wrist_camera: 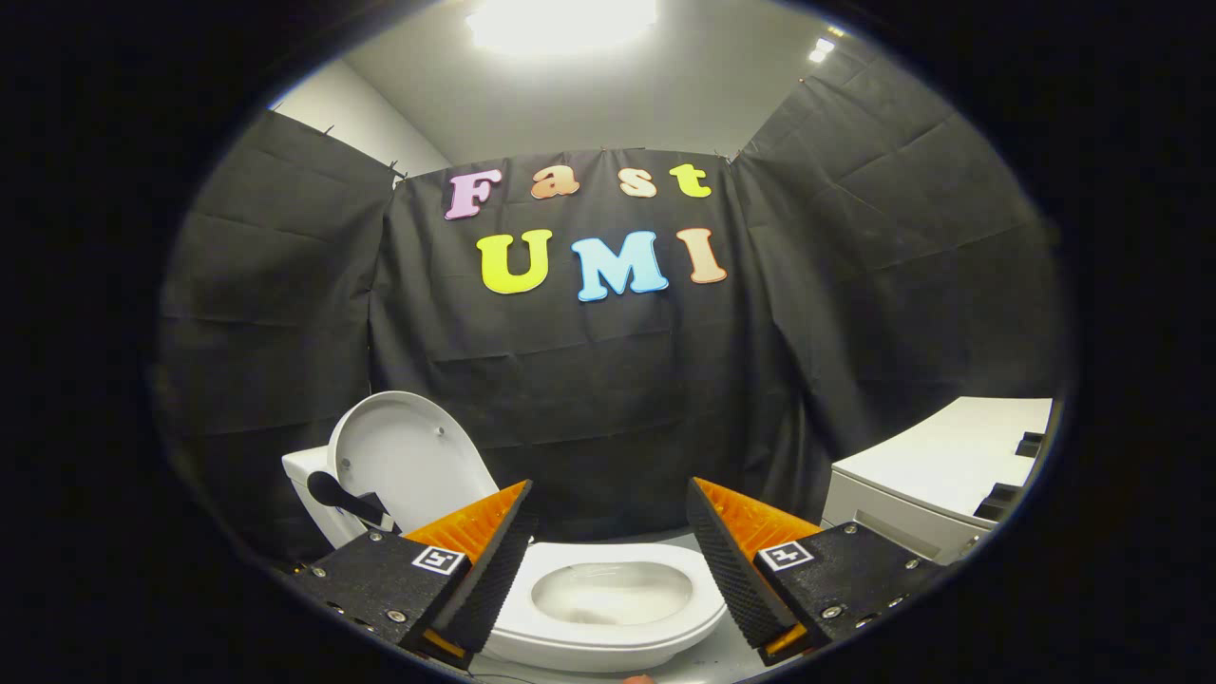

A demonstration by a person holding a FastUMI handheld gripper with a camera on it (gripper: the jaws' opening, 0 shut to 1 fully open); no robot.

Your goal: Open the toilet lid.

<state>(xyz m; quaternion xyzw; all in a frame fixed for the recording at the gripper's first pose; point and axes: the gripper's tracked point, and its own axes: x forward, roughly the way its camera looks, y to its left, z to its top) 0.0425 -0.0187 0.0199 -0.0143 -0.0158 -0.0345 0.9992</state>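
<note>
A white toilet stands just ahead of my fingers, its seat (608, 617) down and the bowl showing between them. The white lid (404, 461) is raised, leaning back and to the left against the cistern beyond my left finger. My gripper (608, 556) is open, its orange and black fingers (489, 560) spread wide on either side of the seat with nothing between them. Neither finger touches the lid or the seat.
A black handle (337, 494) sticks out at the left of the raised lid. A white cabinet or appliance (936, 475) stands to the right, beyond the right finger. Black cloth walls close the booth behind and on both sides.
</note>
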